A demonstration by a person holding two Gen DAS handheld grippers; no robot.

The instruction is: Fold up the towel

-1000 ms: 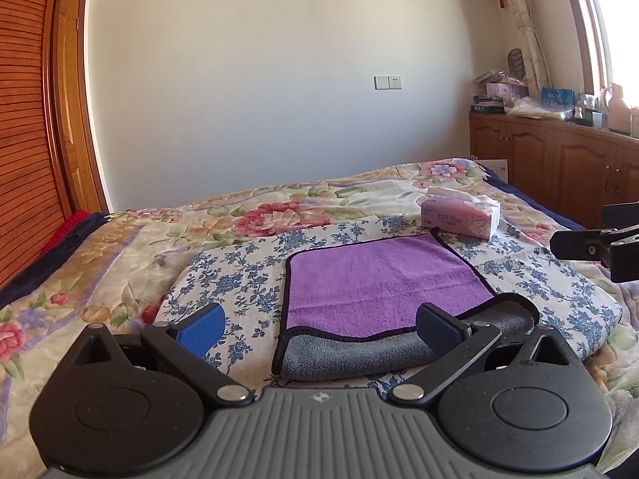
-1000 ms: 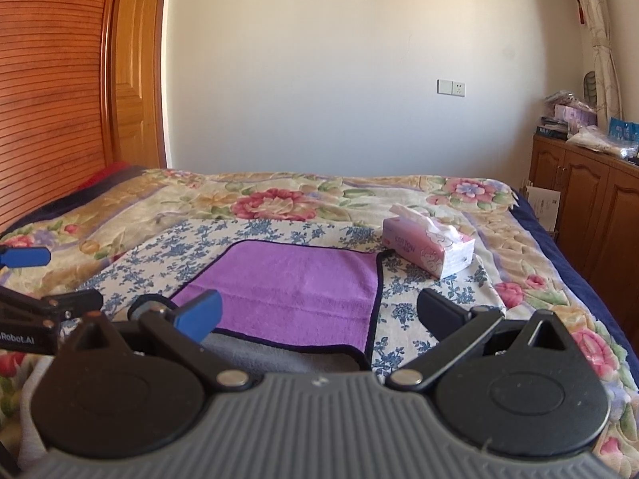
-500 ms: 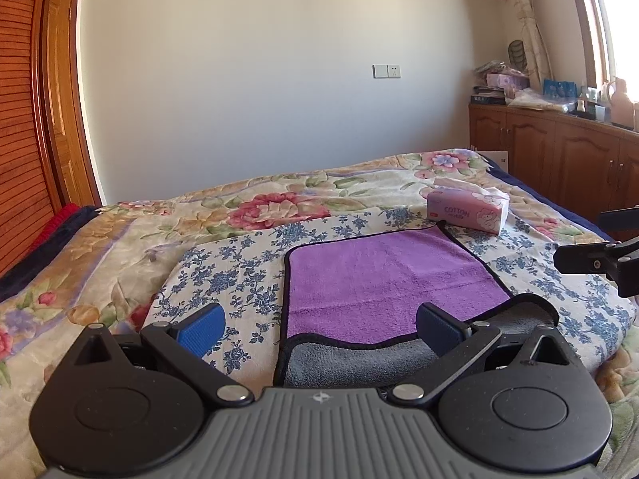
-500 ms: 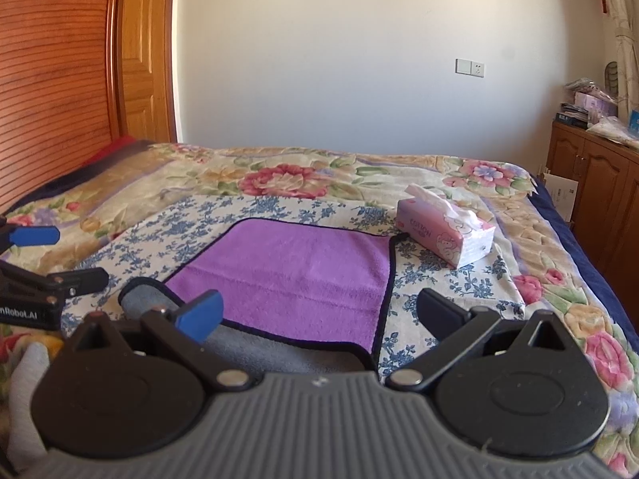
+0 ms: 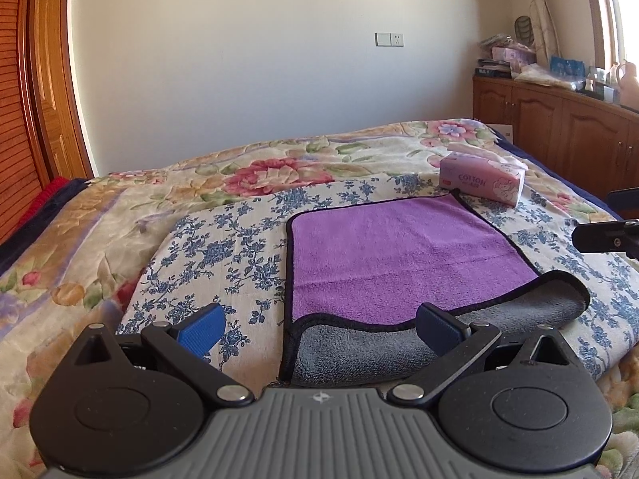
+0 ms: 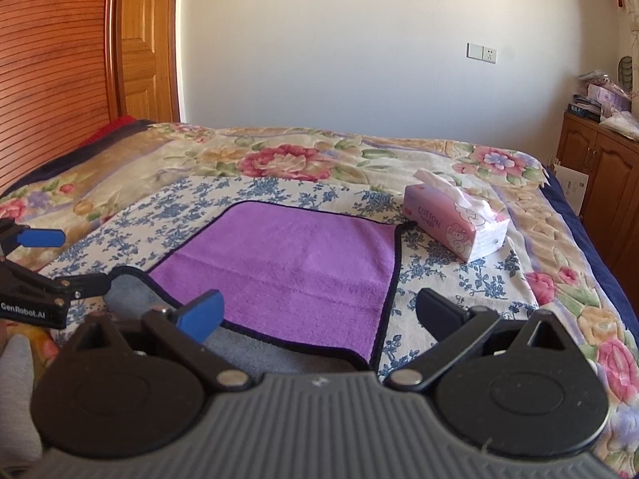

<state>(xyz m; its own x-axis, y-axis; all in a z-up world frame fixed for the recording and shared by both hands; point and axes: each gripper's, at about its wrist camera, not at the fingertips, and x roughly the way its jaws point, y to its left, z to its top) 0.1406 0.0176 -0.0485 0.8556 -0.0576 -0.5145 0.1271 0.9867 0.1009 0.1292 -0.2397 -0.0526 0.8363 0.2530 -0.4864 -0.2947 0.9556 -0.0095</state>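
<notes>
A purple towel (image 5: 399,255) with a black edge is seen lying on a blue-flowered cloth (image 5: 235,239) spread over the bed (image 5: 100,215). Its near edge is turned back, so that the grey underside is shown along the front.

In the left wrist view the left gripper (image 5: 319,325) is held over the towel's near left corner, its jaws spread wide apart and closed on nothing; the blue pad (image 5: 201,329) stands over the flowered cloth, the dark pad over the grey fold. Whether the fingers touch the fabric cannot be told. At the right edge of this view the fingers of the right gripper (image 5: 607,223) are seen, just beside the curled near right corner.

In the right wrist view the right gripper (image 6: 319,313) is likewise held with its jaws wide apart and empty, over the towel's near right corner. Only here is the towel's right edge followed down to the front, and only here is the left gripper seen from the side at the left border, with its lettered body and separated fingers near the towel's grey corner.

A pink tissue box (image 6: 455,223) is set just past the towel's far right corner. A wooden cabinet (image 5: 559,127) with clutter on top is shown more fully in the left wrist view; the wooden door (image 6: 139,44) is shown more fully in the right.
</notes>
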